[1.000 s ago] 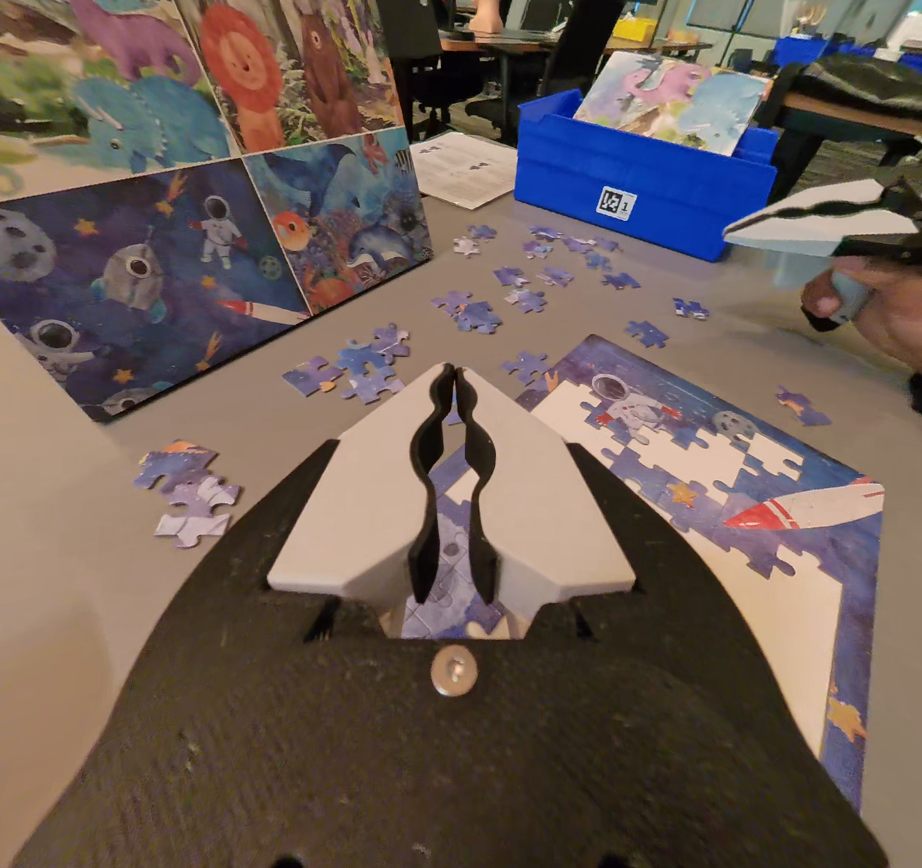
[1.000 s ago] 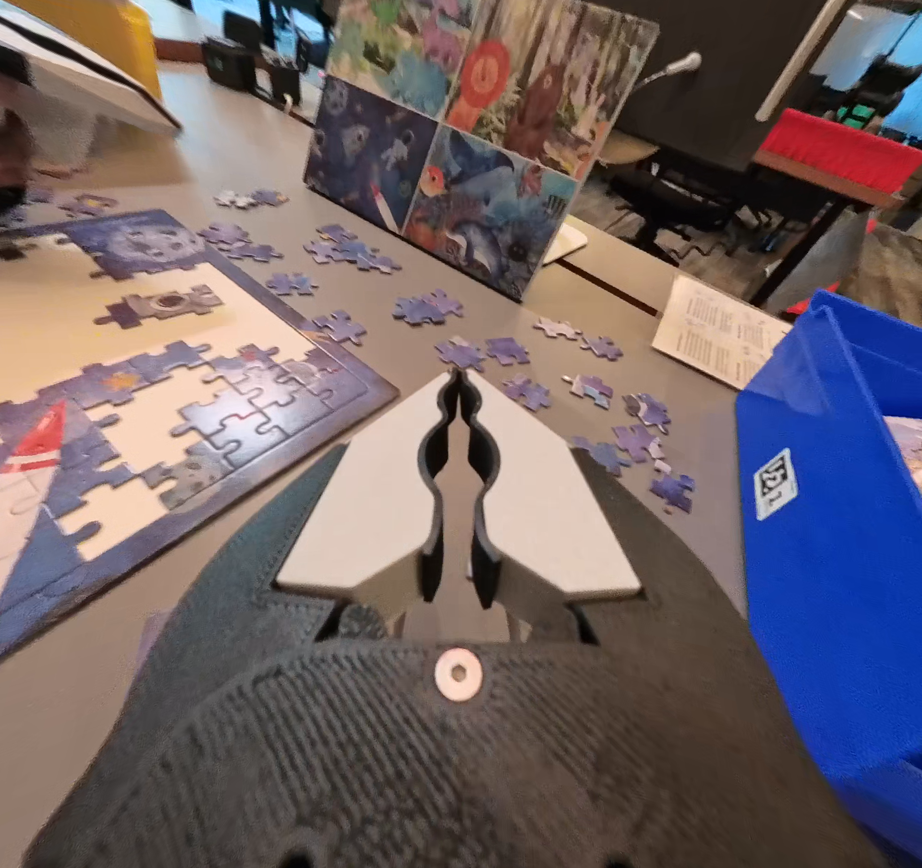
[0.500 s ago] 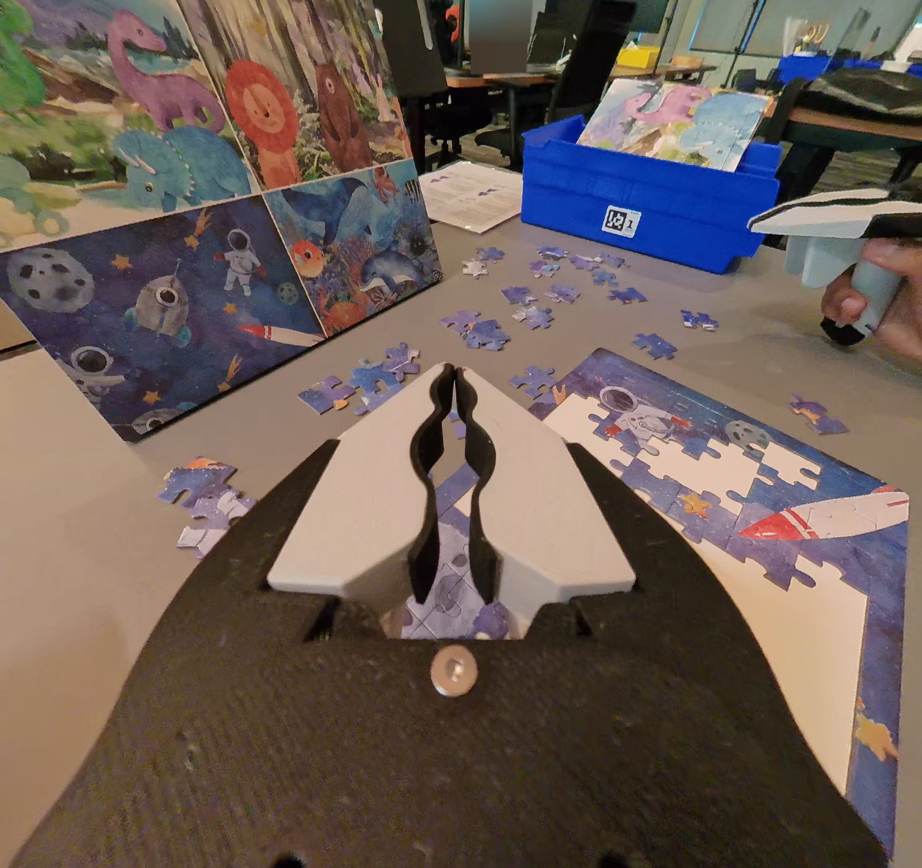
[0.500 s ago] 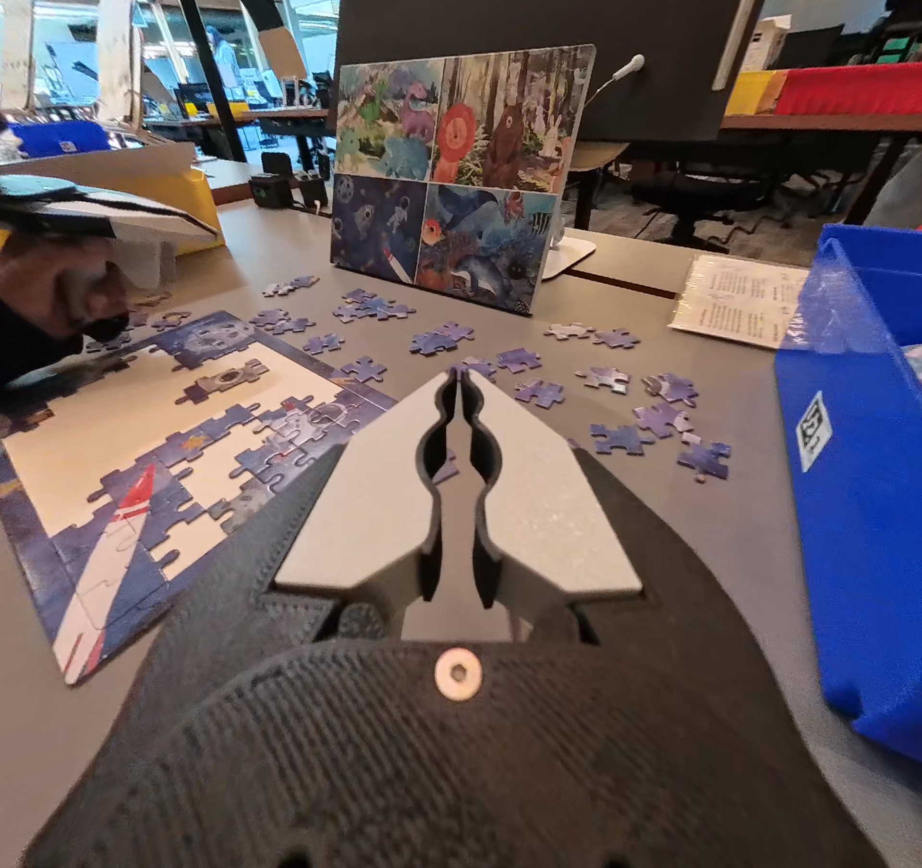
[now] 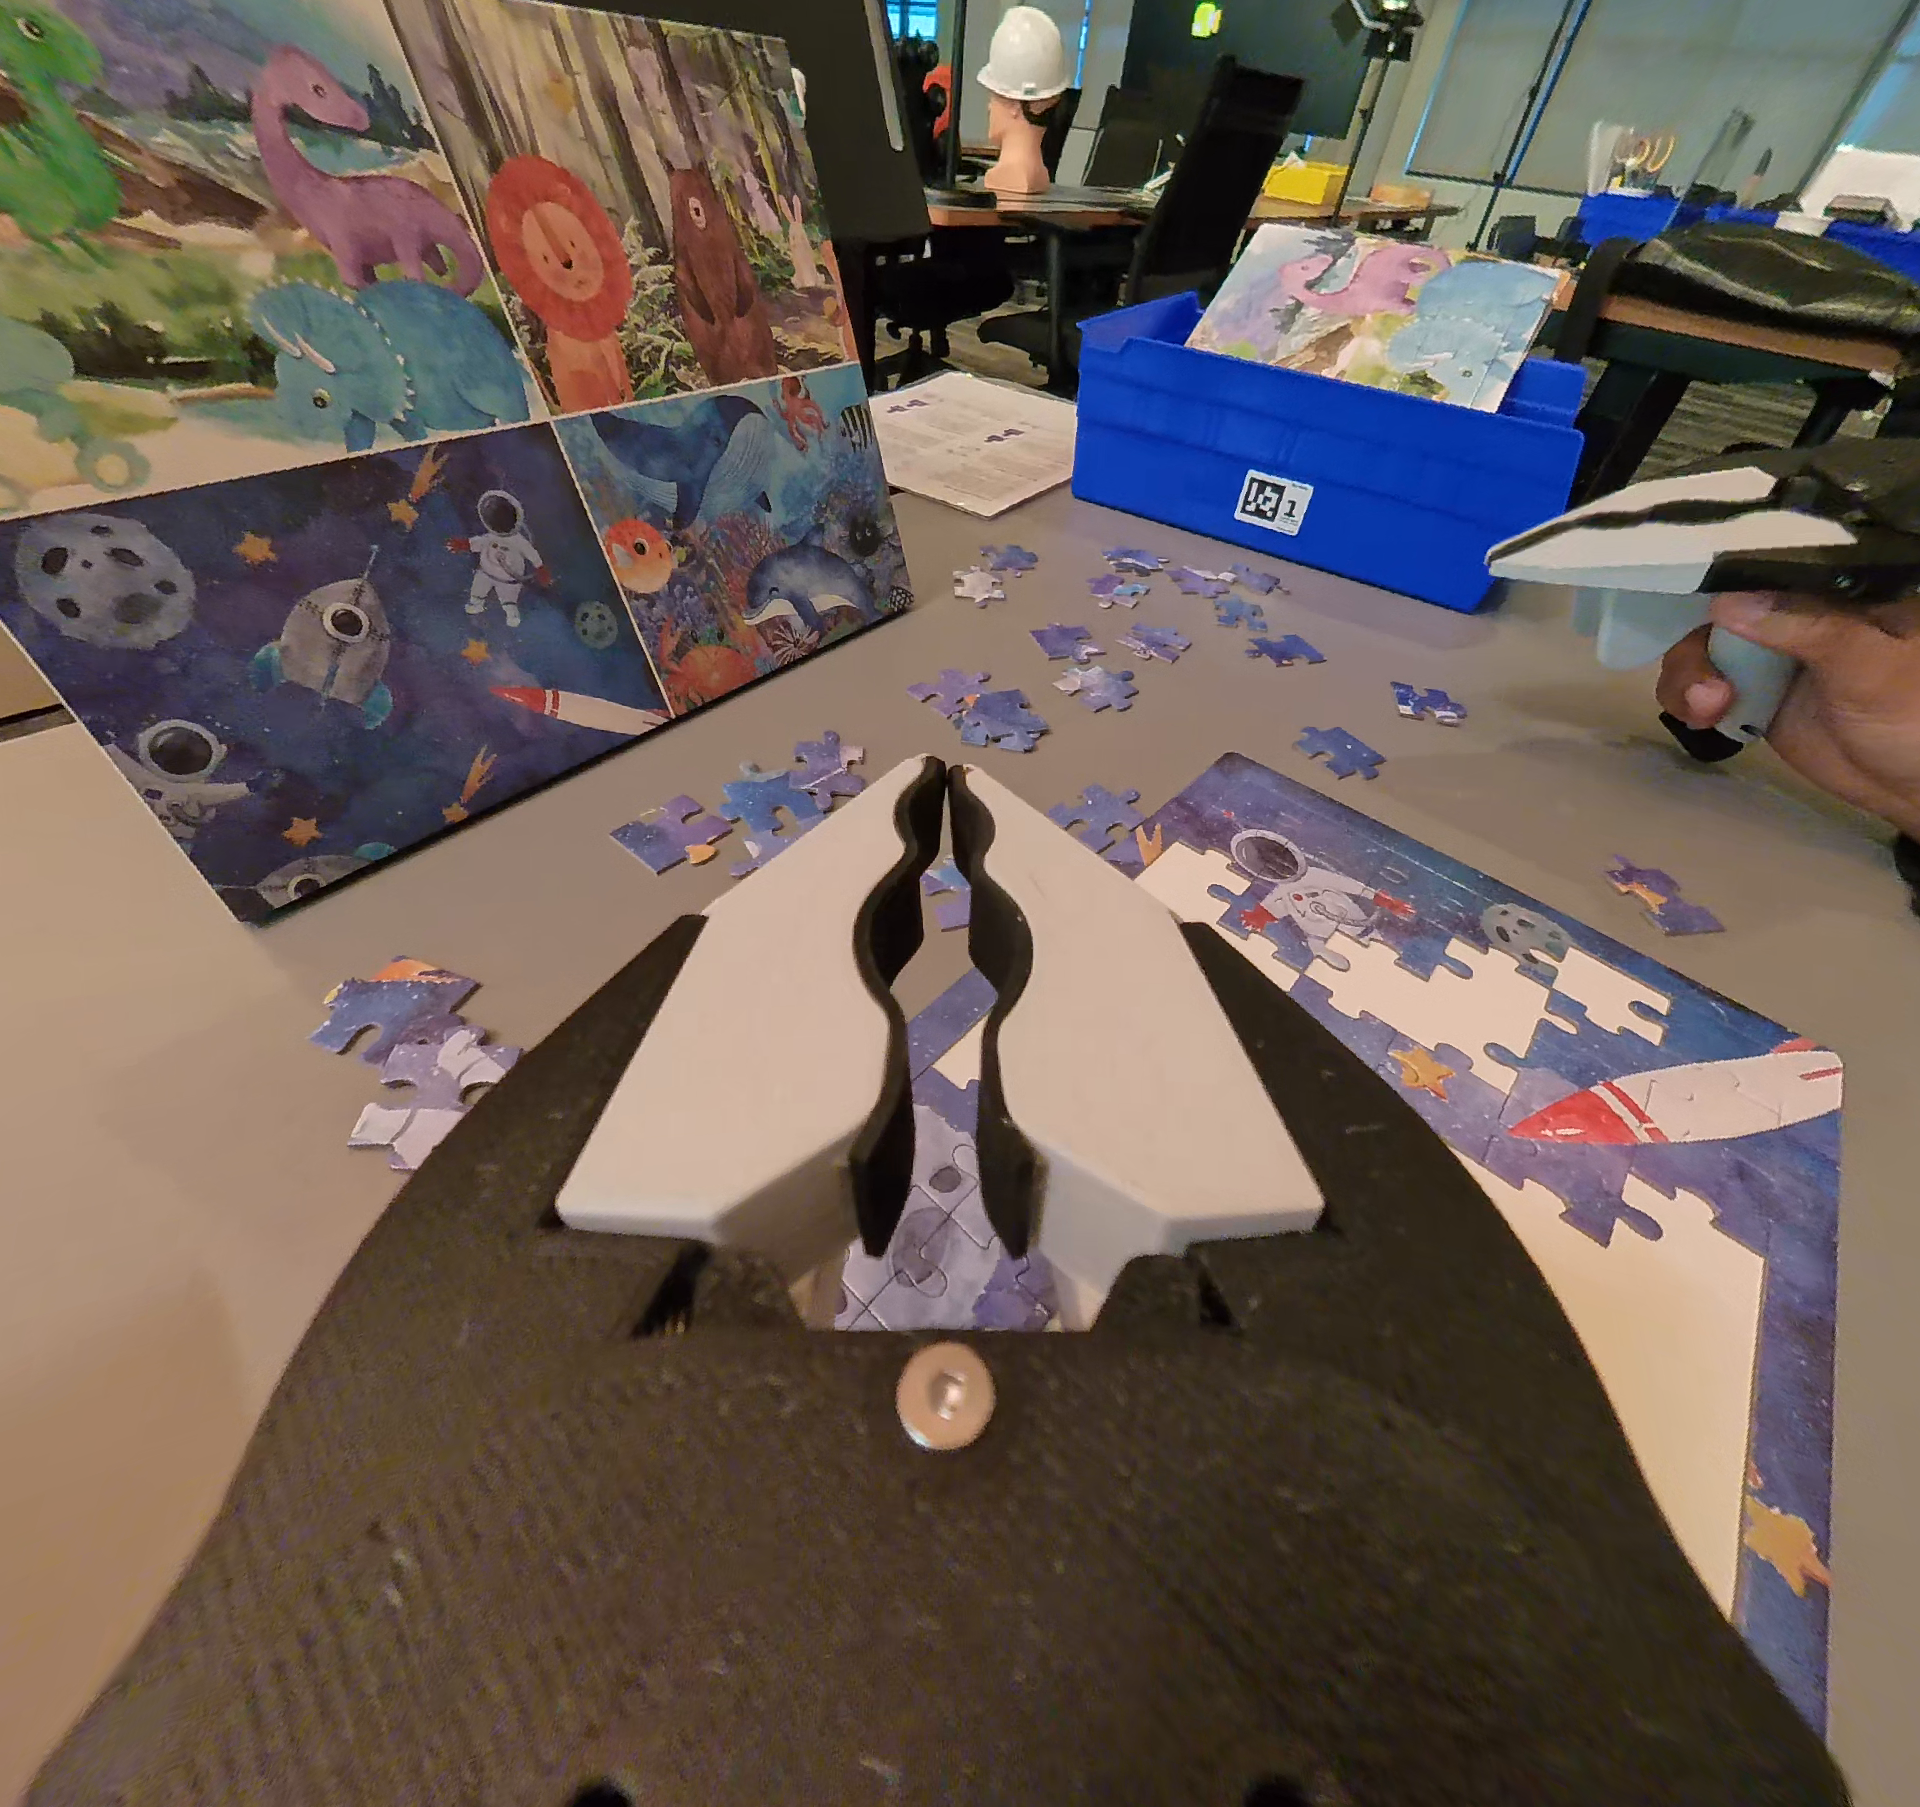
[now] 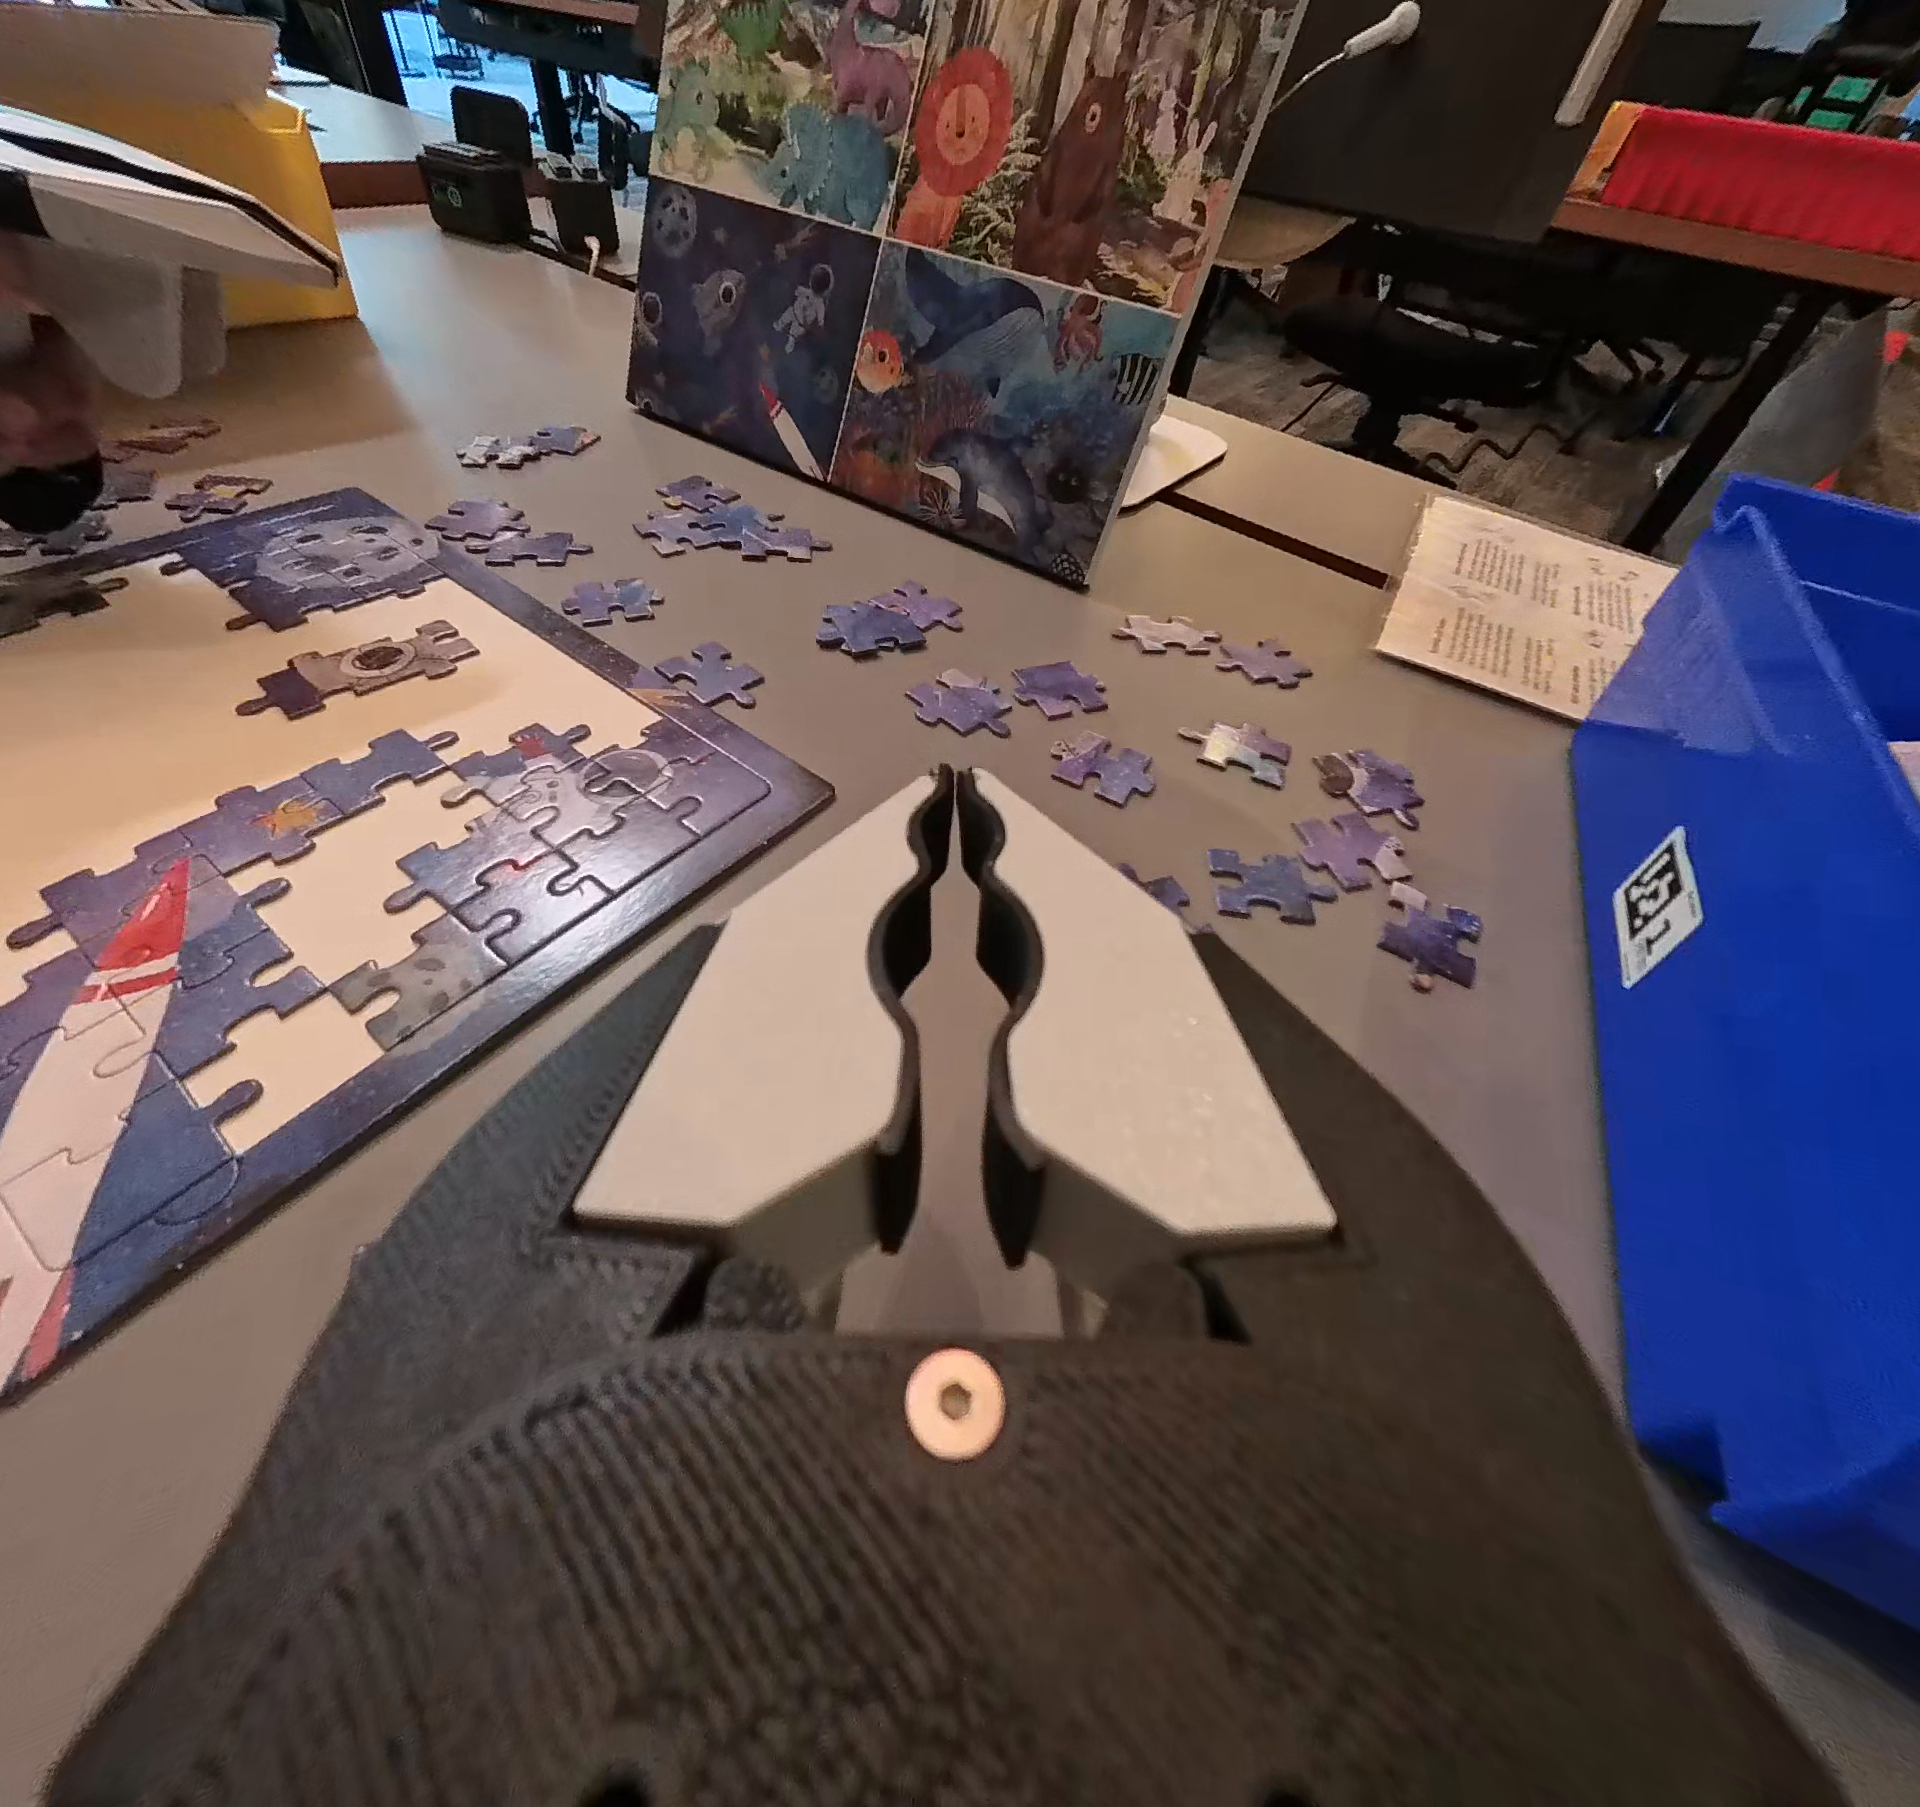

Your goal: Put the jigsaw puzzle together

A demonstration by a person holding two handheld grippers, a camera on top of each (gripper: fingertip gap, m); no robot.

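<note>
Left claw [image 5: 943, 770] is clenched on nothing, held above the near-left corner of the puzzle board [image 5: 1766, 1362]. Right claw [image 6: 954, 776] is likewise clenched and bare, with the loose puzzle pieces [image 6: 1101, 768] just ahead to its right on the table [image 6: 1299, 531]; the right claw lies nearer them.

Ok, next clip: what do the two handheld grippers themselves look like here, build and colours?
Both match: the left gripper and right gripper each have two pale grey wedge-shaped fingers lined with wavy black pads, set in a textured black body with a silver screw. Seen from the side, the right one has a pale grey pistol handle.
</note>
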